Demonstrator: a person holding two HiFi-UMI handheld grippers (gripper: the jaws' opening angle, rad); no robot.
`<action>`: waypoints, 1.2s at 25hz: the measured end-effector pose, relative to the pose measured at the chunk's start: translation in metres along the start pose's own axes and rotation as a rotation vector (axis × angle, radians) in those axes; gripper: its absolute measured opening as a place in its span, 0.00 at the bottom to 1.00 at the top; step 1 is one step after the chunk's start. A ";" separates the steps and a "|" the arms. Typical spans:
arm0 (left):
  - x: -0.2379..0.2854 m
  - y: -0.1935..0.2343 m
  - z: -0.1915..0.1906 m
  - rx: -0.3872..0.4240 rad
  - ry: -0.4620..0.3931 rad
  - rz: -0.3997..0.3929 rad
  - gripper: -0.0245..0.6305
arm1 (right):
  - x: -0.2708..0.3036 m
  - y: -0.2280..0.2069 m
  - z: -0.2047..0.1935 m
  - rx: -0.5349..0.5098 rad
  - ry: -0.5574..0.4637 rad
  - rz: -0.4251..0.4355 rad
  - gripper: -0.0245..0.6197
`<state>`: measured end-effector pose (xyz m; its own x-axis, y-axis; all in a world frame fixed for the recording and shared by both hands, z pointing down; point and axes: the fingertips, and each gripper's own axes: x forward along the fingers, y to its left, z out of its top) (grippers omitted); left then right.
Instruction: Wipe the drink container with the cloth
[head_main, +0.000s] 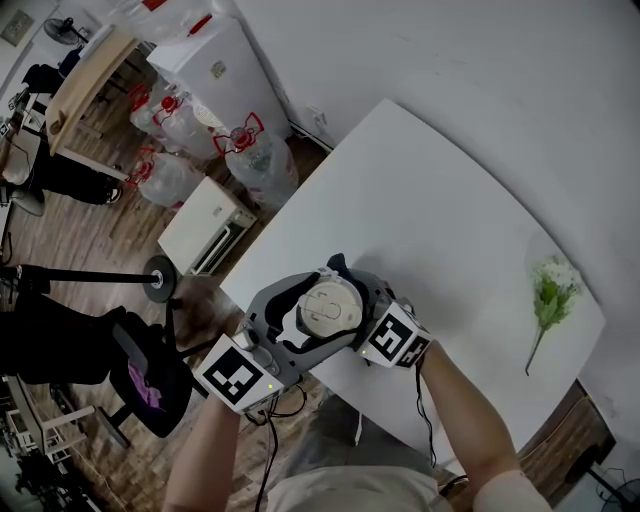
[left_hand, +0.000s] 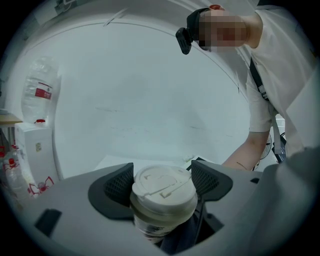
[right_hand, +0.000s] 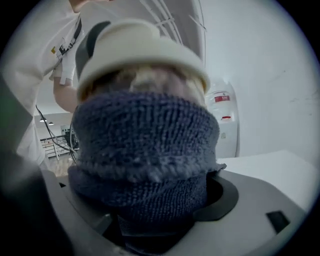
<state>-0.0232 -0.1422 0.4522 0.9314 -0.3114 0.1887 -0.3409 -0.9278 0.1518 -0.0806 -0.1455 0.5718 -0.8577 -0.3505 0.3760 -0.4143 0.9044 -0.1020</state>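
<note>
Head view: both tools meet over the near edge of the white table (head_main: 430, 190), with the drink container (head_main: 332, 308) between them, lid facing up at you.

Left gripper view: your left gripper (left_hand: 162, 184) is pinching the container up by the lid, one jaw on each side. A bit of dark cloth (left_hand: 181, 234) pokes out underneath.

Right gripper view: your right gripper (right_hand: 150, 222) is clamped on the cloth. The cloth is pressed against the container's side right ahead of the jaws, just under the lid.

One cup (head_main: 331, 307), one cloth (right_hand: 145, 145), one flower (head_main: 553, 290).
</note>
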 end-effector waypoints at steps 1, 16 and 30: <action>-0.001 0.001 -0.002 0.005 0.000 0.003 0.61 | 0.003 -0.001 -0.009 -0.001 0.031 -0.006 0.70; 0.000 0.001 -0.004 0.011 -0.006 0.020 0.61 | -0.024 0.004 0.021 0.017 -0.015 -0.069 0.70; 0.000 0.000 -0.005 0.025 0.066 0.094 0.61 | -0.102 0.013 0.022 0.146 -0.040 -0.303 0.20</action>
<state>-0.0242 -0.1409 0.4571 0.8844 -0.3841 0.2651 -0.4228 -0.8999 0.1066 -0.0052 -0.1033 0.5122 -0.6992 -0.6099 0.3730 -0.6889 0.7144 -0.1232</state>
